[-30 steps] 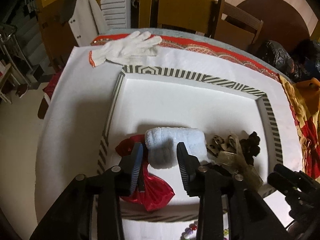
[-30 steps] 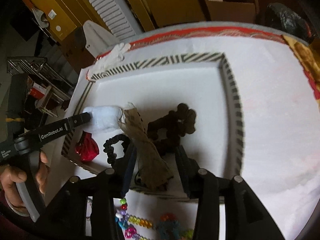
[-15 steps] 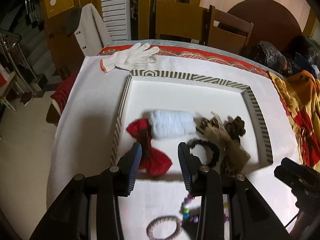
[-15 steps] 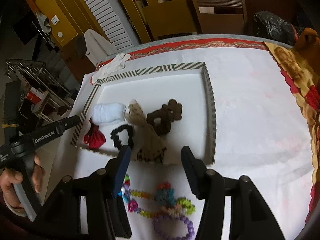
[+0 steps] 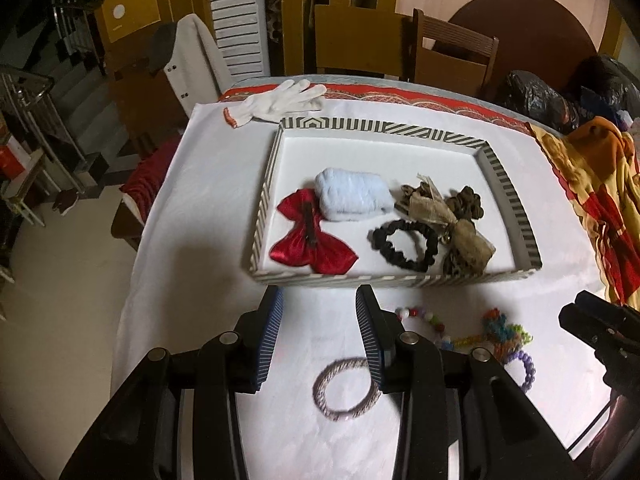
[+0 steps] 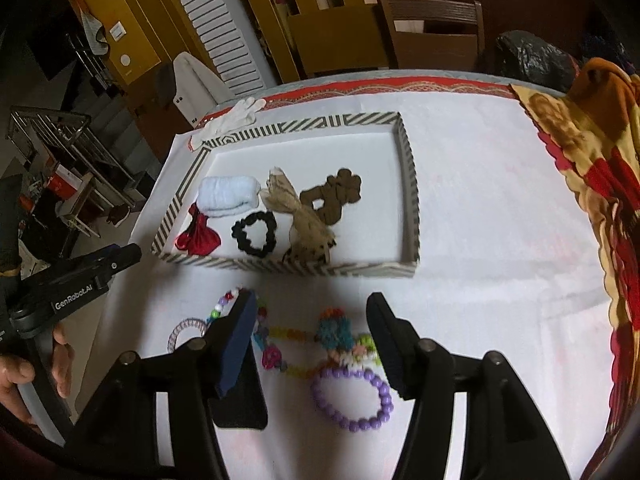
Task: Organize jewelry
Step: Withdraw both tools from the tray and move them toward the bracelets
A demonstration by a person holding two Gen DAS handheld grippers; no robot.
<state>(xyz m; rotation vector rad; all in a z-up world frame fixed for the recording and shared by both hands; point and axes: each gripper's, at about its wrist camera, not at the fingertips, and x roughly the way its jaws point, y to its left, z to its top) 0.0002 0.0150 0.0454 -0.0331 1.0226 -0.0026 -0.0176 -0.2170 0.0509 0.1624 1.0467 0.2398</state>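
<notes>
Seen whole only from right wrist: purple bead bracelet (image 6: pixel 352 400) on worktop (image 6: pixel 480 208), below right gripper (image 6: pixel 312 320), jaws opening, empty. Left gripper (image 5: pixel 318 312) jaws apart, empty, over silver bangle (image 5: pixel 346 390). Striped tray (image 5: pixel 400 280) beyond, holding scrunchies.

My feeds are dim indoors; only the white tablecloth (image 5: pixel 200 184) glows under overhead light. Soft dark shadows pool below the striped tray (image 6: pixel 408 184). Fisheye bending curves the edges, corners vignette black, and detail looks slightly soft.
</notes>
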